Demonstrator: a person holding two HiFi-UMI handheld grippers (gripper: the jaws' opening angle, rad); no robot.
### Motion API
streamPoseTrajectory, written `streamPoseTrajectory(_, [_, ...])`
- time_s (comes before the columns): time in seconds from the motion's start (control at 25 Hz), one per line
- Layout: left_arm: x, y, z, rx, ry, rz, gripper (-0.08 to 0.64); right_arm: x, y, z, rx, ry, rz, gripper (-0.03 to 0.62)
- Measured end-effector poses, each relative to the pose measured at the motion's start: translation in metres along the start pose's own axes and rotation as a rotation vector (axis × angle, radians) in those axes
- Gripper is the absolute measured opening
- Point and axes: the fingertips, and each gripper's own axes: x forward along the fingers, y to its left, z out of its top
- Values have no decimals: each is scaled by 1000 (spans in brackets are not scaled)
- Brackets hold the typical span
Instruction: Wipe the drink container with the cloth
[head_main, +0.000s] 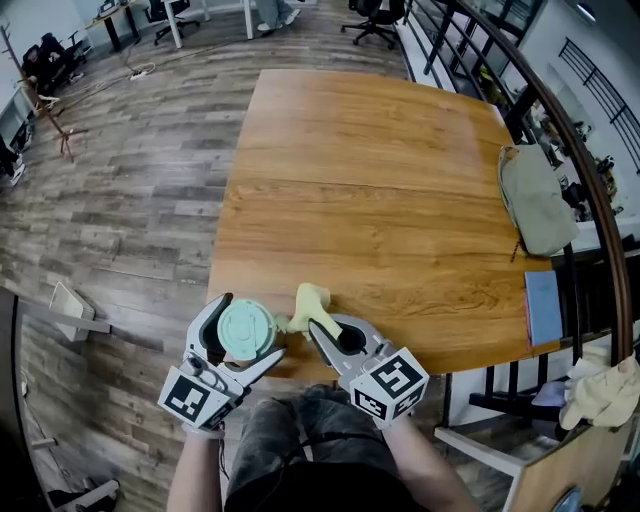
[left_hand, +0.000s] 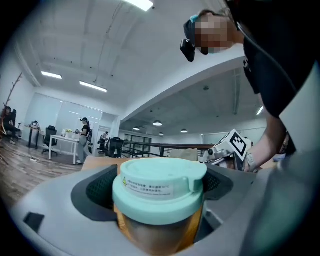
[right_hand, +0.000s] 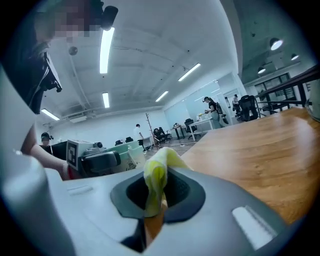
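The drink container (head_main: 246, 330) is a cup with a mint-green lid, held upright at the table's near edge. My left gripper (head_main: 243, 345) is shut on it, its jaws clasping the cup body just under the lid (left_hand: 160, 190). A pale yellow cloth (head_main: 308, 308) sticks up from my right gripper (head_main: 322, 330), which is shut on it just right of the cup. In the right gripper view the cloth (right_hand: 159, 177) stands pinched between the dark pads, with the left gripper (right_hand: 97, 160) visible to its left. The cloth tip lies close beside the lid; contact cannot be told.
The wooden table (head_main: 380, 200) stretches away ahead. A grey-green bag (head_main: 538, 200) lies at its right edge, with a blue pad (head_main: 544, 305) below it. A railing (head_main: 560, 120) runs along the right. Wood flooring and office chairs lie to the left and far end.
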Motion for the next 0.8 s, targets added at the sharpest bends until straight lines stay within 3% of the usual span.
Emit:
streamPoseTrajectory(0.16, [-7,3,3,-19,-28,-138,482,8,16,6,-18,1,77,23])
streamPoseTrajectory(0.4, [-19,10,10,-43,-81,-348,482,15,30,25,-41,-23,108,23])
streamPoseTrajectory(0.8, [-31,27,8,-134,-102,-565,480,52,68,29,-1,-38,120,23])
